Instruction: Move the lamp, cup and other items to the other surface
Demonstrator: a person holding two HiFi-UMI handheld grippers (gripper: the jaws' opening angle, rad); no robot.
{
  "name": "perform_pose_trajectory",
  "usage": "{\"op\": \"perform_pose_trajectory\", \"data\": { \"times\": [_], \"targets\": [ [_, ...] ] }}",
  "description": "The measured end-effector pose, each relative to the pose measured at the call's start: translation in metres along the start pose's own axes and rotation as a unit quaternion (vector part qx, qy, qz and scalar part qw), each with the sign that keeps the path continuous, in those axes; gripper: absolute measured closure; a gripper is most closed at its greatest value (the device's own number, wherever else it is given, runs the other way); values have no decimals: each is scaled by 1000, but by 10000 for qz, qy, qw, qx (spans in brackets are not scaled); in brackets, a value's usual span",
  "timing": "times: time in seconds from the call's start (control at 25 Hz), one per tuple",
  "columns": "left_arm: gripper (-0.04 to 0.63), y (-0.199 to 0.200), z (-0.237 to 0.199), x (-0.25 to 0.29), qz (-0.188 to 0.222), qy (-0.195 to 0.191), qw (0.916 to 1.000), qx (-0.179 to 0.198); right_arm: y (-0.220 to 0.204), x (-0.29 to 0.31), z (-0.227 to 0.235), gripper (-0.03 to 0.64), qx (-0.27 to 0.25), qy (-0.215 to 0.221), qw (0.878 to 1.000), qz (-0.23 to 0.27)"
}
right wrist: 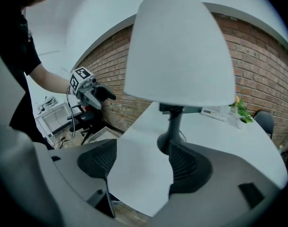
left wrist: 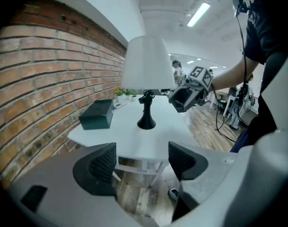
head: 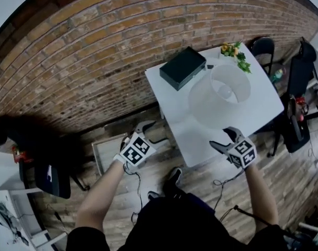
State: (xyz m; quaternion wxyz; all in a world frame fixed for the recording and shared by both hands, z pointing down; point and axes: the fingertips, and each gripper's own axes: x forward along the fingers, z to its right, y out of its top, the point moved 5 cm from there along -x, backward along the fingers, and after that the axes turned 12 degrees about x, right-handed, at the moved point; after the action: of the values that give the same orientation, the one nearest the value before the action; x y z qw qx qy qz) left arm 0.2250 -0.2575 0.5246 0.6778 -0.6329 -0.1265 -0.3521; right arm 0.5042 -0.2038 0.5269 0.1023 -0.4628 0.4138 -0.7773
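- Progress: nothing moved yet. Lamp, dark box and small plant all stand on the white table.
- Cup: none made out in any view.
- Left gripper: jaws apart, empty, short of the table's near corner.
- Right gripper: jaws apart, empty, lamp base just ahead.
- Judgement: whole transfer remains, and the lamp looks the likely first pick.

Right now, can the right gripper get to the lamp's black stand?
Probably yes. The right gripper is open and empty, pointing at the lamp's stand just ahead over bare table. Nothing sits between them. The wide shade hangs above, so the gripper should come in low.
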Motion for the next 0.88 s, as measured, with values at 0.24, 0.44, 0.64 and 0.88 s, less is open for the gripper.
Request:
{"op": "perform_pose_trajectory", "data": {
  "times": [0.24, 0.44, 0.64, 0.88],
  "targets": [
    [255, -104, 40, -120, -100, 1065, 9867, -1221, 13, 50, -121, 272, -464, 429, 9980, -90],
    [258, -181, 96, -233, -136, 2138, 9554, -2034, 19, 92, -240, 275, -1092, 1128, 9875, -128],
    [258, -239, 157, -308, -343, 2765, 9319, -2322, 15, 130, -333, 276, -1868, 1401, 9723, -4],
    [262, -292, 211, -346, -422, 3082, 9073, -2831, -1, 181, -411, 279, -2123, 1549, 9648, -59]
  ]
}}
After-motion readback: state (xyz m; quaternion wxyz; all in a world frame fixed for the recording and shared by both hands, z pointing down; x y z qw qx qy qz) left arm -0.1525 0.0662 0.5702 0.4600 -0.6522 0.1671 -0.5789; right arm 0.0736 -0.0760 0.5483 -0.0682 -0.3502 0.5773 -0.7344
